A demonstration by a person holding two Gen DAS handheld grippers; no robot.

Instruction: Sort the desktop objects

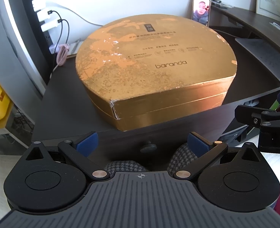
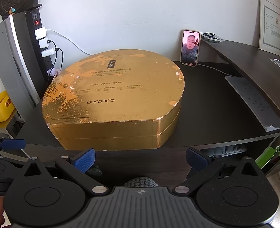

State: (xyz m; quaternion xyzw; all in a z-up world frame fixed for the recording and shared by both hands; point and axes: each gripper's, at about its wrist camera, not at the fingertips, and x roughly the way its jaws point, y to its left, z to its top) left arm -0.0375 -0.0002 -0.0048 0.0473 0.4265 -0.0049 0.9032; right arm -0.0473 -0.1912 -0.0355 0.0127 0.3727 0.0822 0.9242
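A white wall backs a dark surface (image 2: 206,104) set in a corner. Going left to right: a power strip (image 2: 43,43) with white chargers hangs beside a grey cabinet, then a big gold box (image 2: 113,95) sits on the near left part of the surface, its flat front reaching just about to the near edge. Behind its right shoulder a phone (image 2: 190,47) leans against the wall, and further right a sheet of paper (image 2: 253,102) lies by a raised shelf.

My left claw (image 1: 142,142) hangs short of the surface edge, fingers spread wide, holding nothing. My right claw (image 2: 140,158) does the same off to its right, also spread and empty; neither touches the box.

I judge the first step is opening or shifting that box, since its lid is still seated on the base, with a seam running round the side wall. It is far wider than either claw's spread, so I cannot pinch it across. I would come in level, one claw at each front corner, and nip only the lid's lip above the seam. Lifting both sides together should keep the lid from jamming. The foil looks slick and scuffed, so I would close firmly and rise slowly. The phone stands close behind; I would not push the box back.
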